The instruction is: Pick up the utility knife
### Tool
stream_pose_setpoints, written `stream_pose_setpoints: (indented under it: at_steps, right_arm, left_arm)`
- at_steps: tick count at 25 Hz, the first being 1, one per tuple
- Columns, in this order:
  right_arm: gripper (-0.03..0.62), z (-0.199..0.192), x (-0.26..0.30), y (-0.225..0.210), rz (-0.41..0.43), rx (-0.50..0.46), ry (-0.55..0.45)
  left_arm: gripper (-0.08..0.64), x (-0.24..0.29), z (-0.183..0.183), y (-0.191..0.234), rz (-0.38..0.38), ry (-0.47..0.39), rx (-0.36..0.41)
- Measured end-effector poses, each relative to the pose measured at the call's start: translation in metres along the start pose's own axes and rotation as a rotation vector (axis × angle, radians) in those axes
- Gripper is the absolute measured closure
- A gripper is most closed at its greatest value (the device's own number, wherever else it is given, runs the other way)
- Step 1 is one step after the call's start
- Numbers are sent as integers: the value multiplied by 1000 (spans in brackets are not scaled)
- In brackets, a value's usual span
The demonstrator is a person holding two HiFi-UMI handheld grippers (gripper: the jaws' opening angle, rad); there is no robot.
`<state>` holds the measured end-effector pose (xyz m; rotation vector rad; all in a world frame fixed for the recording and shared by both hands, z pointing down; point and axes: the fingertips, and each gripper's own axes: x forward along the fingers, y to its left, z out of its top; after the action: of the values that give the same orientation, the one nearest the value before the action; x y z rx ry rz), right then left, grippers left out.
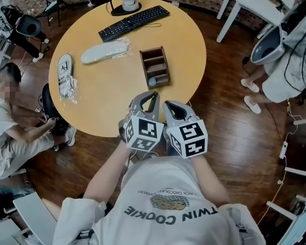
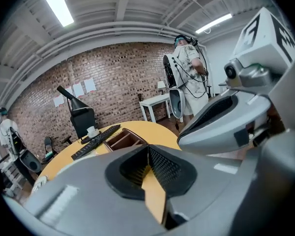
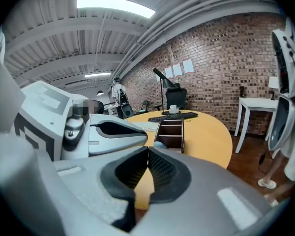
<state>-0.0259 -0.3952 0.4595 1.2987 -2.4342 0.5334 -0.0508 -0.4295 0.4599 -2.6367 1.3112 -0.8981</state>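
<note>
Left tongs and right tongs hang side by side, nearly touching, over the 6 o'clock edge of the round yellow worktop in the head view. Both point toward 12 o'clock. In its own view each pair is pressed together at the tips, with nothing between the pads.

Just beyond the tips, at 12 o'clock from them, stands a brown wooden organizer with three compartments in a row. Its nearest compartment holds a pale bluish thing, close to the left tongs but apart from them. It is too small to tell whether that is the utility knife, and no view shows a knife plainly.

Further across the worktop, a long white thing in clear wrap lies at about 10 o'clock from the tongs. A second wrapped white thing lies at the worktop's 9 o'clock edge, well apart from both tongs. A black keyboard sits at the 12 o'clock side, and a white cup stands just behind it.
</note>
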Motion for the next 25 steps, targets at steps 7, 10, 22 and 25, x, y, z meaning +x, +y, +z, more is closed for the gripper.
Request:
stream_pose_setpoints:
  at_steps: [7, 10, 22, 25]
  right_arm:
    - [591, 1, 16, -14, 24, -12, 24]
    - [591, 3, 21, -18, 34, -17, 27]
    - [591, 3, 29, -34, 53, -13, 39]
    - [591, 2, 30, -37, 53, -10, 39]
  left_arm:
    - [517, 33, -15, 10, -4, 37, 115]
    - [499, 44, -21, 14, -11, 56, 164]
    - [443, 78, -48, 15, -49, 167, 461]
    - [443, 84, -57, 14, -67, 204, 489]
